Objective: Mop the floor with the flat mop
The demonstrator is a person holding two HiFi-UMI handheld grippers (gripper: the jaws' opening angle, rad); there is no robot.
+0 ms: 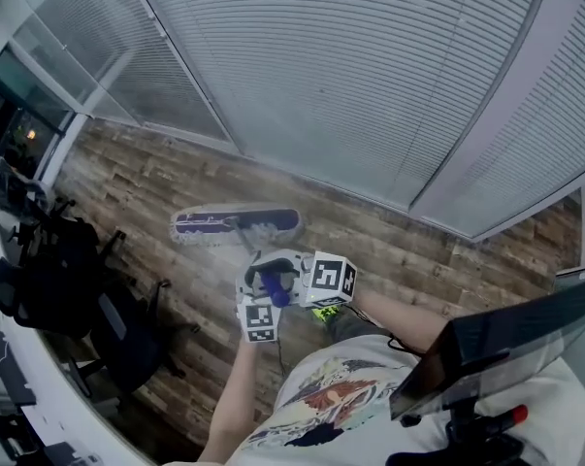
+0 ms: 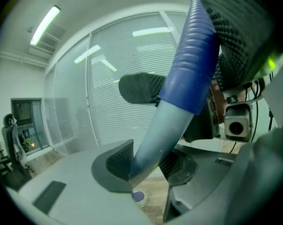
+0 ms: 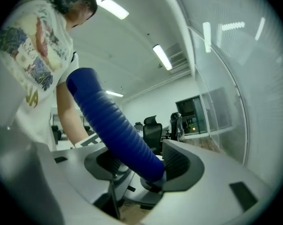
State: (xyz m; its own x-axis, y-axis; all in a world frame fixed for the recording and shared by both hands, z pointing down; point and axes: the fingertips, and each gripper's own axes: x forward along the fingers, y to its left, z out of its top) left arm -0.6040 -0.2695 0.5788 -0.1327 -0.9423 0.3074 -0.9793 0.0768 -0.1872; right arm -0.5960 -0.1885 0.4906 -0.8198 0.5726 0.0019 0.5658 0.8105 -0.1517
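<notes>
Left gripper [image 2: 148, 165]: clenched on the mop's pole [image 2: 162, 130], a smooth, pale grey-blue round tube. Black cross-hatched pads press it from both sides, just below where the sleeve starts.

Right gripper [image 3: 141, 165]: clamped on the blue grip [image 3: 113, 125], a ribbed, matte, rounded sleeve that runs slantwise between the textured pads. Its lower end is against the right-hand pad.

In the head view both grippers sit close together in front of the person's chest, marker cubes facing up.

Mop head [image 1: 236, 223]: flat, oblong, purple top with a shaggy whitish fringe. It lies flat on the floor [image 1: 389, 250], brown wood-look planks with a matte grain, near the glass wall [image 1: 350, 76], which is frosted with fine horizontal slats.

Black mesh office chairs [image 1: 69, 270] stand at the left.
</notes>
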